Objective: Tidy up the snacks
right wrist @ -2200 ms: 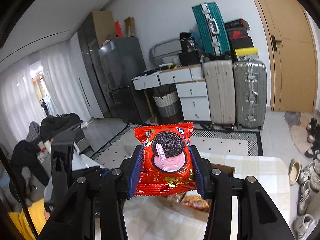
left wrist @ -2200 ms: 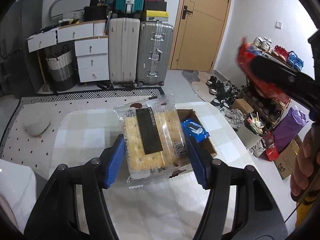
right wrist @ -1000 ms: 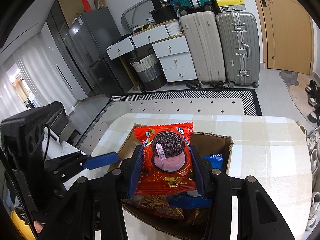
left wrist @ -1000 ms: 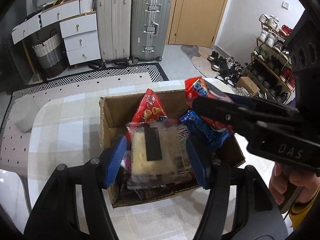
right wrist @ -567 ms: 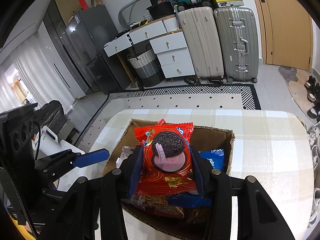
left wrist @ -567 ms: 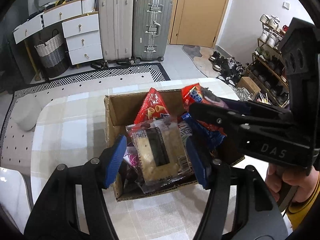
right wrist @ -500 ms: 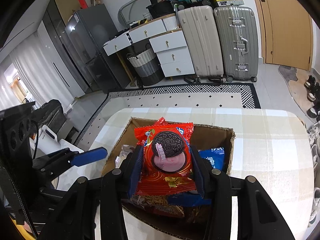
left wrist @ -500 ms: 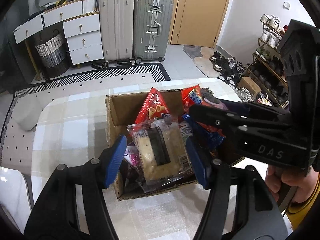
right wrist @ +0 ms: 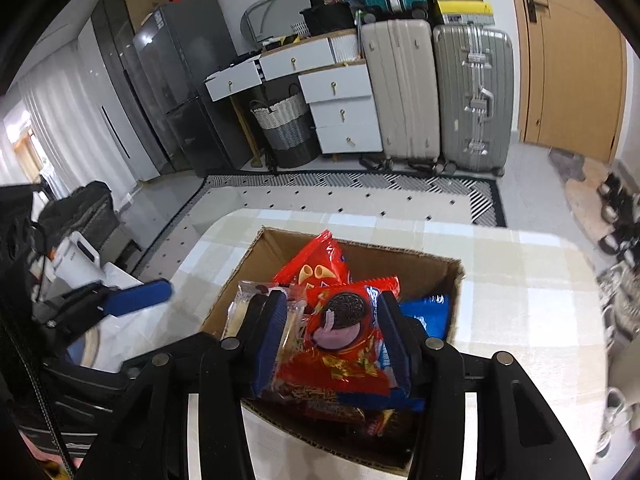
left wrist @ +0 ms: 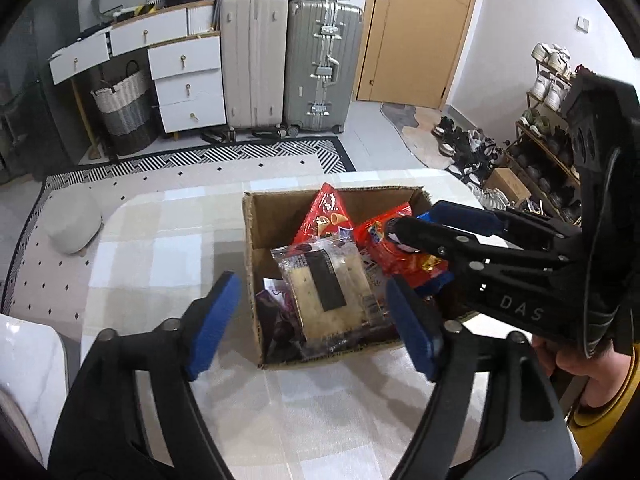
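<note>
Our left hand-held gripper (left wrist: pixel 312 326) is matte black plastic, its two fingers faced with blue pads (left wrist: pixel 212 324) and pinned by round silver screws. Our right hand-held gripper (right wrist: pixel 334 344) is built alike, with "DAS" in pale letters along its side. Bare skin and a yellow sleeve (left wrist: pixel 596 412) show behind it.

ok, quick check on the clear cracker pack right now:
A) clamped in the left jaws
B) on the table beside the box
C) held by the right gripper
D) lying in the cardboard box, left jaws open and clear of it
D. The cracker pack lies on top of the other snacks in the cardboard box, and the left gripper has its jaws spread wide, touching nothing; the right gripper is shut on the red Oreo pack.
</note>
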### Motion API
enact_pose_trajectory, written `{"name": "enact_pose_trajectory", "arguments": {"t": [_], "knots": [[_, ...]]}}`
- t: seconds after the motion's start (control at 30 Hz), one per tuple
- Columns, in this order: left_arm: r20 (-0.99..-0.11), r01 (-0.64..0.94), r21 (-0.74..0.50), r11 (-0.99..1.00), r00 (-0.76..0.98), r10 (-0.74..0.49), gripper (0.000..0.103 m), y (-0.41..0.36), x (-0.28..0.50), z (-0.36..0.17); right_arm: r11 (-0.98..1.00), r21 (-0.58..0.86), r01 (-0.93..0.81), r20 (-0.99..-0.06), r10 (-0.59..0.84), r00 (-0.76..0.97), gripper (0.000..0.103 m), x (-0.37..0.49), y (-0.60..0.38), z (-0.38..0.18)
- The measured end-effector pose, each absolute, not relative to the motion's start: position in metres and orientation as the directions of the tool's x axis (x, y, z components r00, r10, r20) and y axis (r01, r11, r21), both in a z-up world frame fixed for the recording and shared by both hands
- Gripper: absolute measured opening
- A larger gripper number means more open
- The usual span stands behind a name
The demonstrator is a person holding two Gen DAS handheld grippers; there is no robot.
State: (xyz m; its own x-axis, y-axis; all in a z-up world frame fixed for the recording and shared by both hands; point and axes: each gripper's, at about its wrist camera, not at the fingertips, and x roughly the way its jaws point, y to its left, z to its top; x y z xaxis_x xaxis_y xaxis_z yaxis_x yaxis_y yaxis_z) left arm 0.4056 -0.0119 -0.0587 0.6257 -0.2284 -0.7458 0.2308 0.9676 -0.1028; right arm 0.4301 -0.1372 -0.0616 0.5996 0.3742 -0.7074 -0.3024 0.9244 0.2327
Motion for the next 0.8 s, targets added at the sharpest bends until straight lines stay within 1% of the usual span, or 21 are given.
{"name": "enact_pose_trajectory", "arguments": {"t": [0.37, 0.6, 0.73, 0.8], "knots": [[-0.699, 0.203, -0.071, 0.977, 0.689, -0.194, 0.078, -0.003, 0.334, -0.002, 0.923, 0.210, -0.324, -0.628, 0.381, 0.678, 0.048, 0.364, -0.147, -0.003], [-0.636, 0.199, -0.056, 0.978, 0.748, -0.189, 0.081, -0.003, 0.269, 0.040, 0.918, 0.188, -0.349, -0.563, 0.392, 0.727, 0.049, 0.307, -0.152, 0.035], [-0.603, 0.200, -0.048, 0.979, 0.775, -0.189, 0.082, -0.003, 0.226, 0.062, 0.916, 0.163, -0.368, -0.517, 0.397, 0.758, 0.055, 0.268, -0.154, 0.057], [-0.581, 0.192, -0.043, 0.980, 0.794, -0.181, 0.083, -0.004, 0.203, 0.074, 0.916, 0.154, -0.370, -0.497, 0.396, 0.772, 0.072, 0.248, -0.155, 0.067]]}}
